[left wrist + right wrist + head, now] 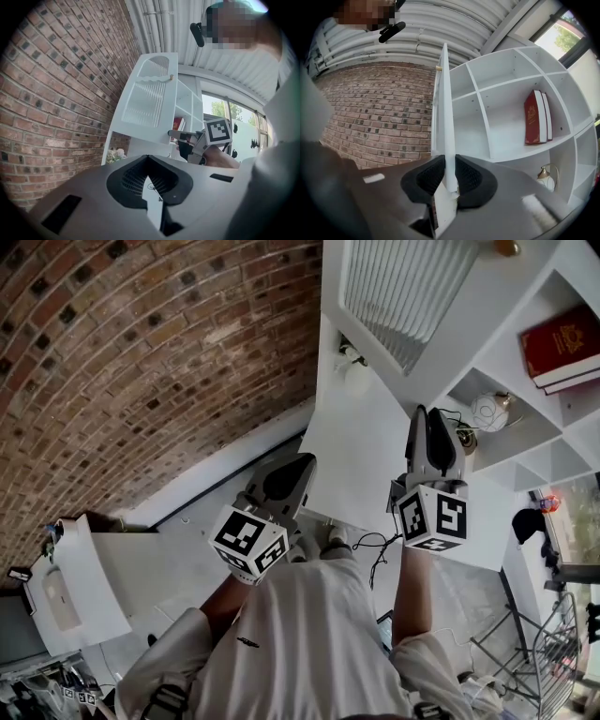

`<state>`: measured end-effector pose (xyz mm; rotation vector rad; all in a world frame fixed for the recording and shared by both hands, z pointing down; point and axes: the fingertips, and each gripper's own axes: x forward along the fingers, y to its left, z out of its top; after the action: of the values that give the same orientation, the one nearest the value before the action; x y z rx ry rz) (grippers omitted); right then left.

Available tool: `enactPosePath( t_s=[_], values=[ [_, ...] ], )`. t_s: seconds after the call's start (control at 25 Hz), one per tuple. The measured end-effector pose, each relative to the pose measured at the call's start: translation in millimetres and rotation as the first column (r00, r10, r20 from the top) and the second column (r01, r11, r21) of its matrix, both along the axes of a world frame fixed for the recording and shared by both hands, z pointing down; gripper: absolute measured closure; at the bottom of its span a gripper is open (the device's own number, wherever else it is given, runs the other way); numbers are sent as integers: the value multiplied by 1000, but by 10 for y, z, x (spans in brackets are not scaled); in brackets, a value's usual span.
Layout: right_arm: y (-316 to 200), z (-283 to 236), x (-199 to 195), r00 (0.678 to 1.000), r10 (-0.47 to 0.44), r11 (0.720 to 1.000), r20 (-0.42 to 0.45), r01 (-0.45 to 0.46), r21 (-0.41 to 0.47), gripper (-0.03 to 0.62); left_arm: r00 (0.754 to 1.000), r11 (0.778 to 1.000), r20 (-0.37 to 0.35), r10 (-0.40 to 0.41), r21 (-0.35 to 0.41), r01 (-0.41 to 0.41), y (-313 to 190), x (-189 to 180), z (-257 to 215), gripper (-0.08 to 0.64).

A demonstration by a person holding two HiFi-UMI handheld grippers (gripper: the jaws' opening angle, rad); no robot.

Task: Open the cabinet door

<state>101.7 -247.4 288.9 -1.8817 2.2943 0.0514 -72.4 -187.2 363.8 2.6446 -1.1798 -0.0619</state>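
The white cabinet door [361,442], with a ribbed panel and a small brass knob [506,247], stands swung out from the shelf unit [525,442]. My right gripper [424,416] is shut on the door's free edge. In the right gripper view that edge [446,117] runs straight up between the two black pads [429,178], which press on both sides of it. My left gripper [298,470] hangs to the left of the door, touching nothing, its jaws together and empty [147,178]. The left gripper view shows the door's outer face [150,93] and the right gripper [180,136] on it.
Open white shelves hold red books [536,117] and a small brass lamp [543,173]. A brick wall [141,352] runs behind the door. A low white unit [84,568] stands at the left, a wire rack [553,652] at the right. Flowers [115,153] sit by the cabinet's foot.
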Motion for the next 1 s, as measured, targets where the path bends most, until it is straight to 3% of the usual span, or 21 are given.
enactPosePath(
  t_s=[1.0],
  values=[
    [385, -9, -783, 993, -104, 994, -53, 106, 36, 522, 996, 995, -1, -93, 20, 93, 412, -490, -27, 551]
  ],
)
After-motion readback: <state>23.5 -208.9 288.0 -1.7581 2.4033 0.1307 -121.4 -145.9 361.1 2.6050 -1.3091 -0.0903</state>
